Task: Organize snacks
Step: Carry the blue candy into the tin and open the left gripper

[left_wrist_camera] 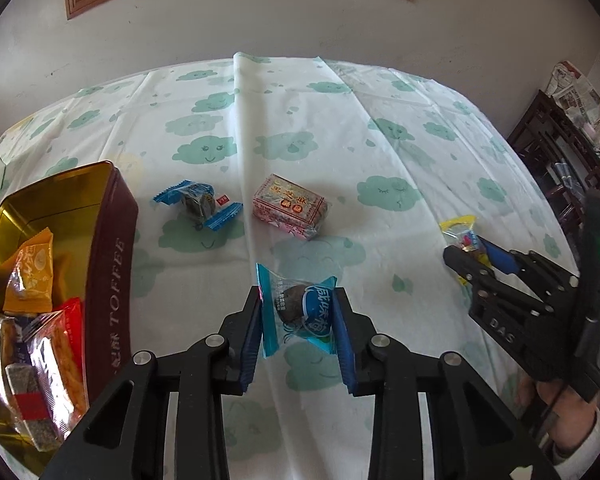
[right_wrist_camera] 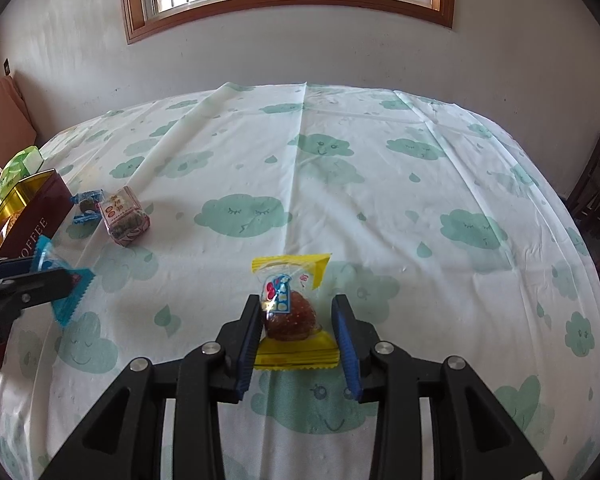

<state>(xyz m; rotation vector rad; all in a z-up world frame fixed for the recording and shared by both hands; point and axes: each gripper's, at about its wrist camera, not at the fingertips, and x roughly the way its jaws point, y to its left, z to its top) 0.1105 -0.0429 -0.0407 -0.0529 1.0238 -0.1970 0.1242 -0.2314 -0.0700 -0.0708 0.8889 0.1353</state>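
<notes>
— Between the blue pads of the left gripper (left_wrist_camera: 298, 320) sat a teal-wrapped plum candy (left_wrist_camera: 300, 312), both pads touching its wrapper; whether the candy was lifted or lay on the counter (left_wrist_camera: 340, 128) could not be told. What did that step call for?

— It looked like a carry to the toffee tin (left_wrist_camera: 114, 248), which stood open just to the left with several packets already in it. The squeeze needed to stay on the lump in the middle, since the crimped ends would slip. The near wall of the tin stood tall, so the candy likely had to go up over the rim before release.

— And the right gripper (right_wrist_camera: 296, 320)?

— Its jaws stood apart around a yellow-wrapped red candy (right_wrist_camera: 290, 312) lying on the cloth; the left pad touched the wrapper, the right pad stood clear. Closing squarely on the round sweet seemed wiser than pinching the flat yellow edge.

— How much room was there?

— Plenty far and right, where the cloud-printed cloth lay bare. Leftward it was tighter: a blue-wrapped sweet (left_wrist_camera: 198, 204) and a pink sesame-cake block (left_wrist_camera: 290, 206) lay between the grippers and the far end of the tin, and the counter's left edge ran just beyond the tin.
</notes>
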